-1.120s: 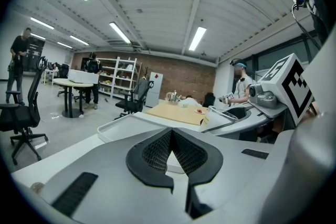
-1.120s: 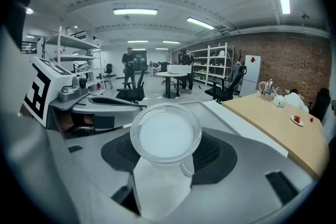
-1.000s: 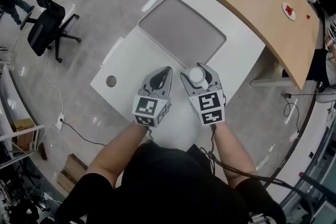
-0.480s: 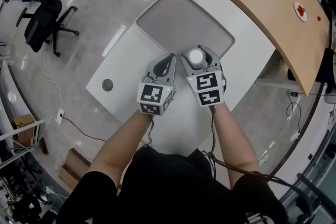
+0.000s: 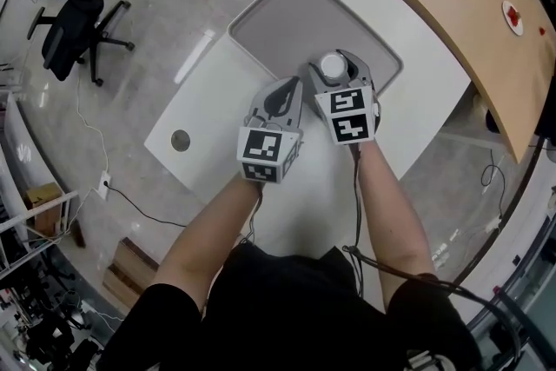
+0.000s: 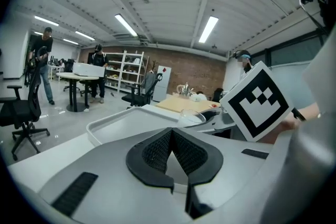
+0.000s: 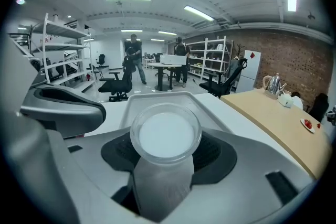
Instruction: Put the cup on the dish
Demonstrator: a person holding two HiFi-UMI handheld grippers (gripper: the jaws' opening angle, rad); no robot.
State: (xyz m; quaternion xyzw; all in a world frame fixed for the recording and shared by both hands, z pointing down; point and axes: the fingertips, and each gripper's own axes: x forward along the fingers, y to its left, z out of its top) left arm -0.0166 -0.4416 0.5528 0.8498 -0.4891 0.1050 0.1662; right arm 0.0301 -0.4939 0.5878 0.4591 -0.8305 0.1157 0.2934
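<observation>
Cup [image 7: 165, 136], translucent, upright, mouth up: clamped between the jaws of the right gripper [image 5: 335, 65], probably so that it could be carried level to the dish [image 5: 291, 22]. It stood at the dish's near edge and seemed to be held off the surface. Left gripper [image 5: 280, 93]: jaws closed on nothing, just beside the dish's near edge, apparently out of the way of the placing.

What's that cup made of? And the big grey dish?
The cup looks like cloudy see-through plastic: the rim is clear and the wall frosted, though it might be glass. The dish looks like matte grey plastic, with a smooth rounded rim and no shine; I can't be sure.
</observation>
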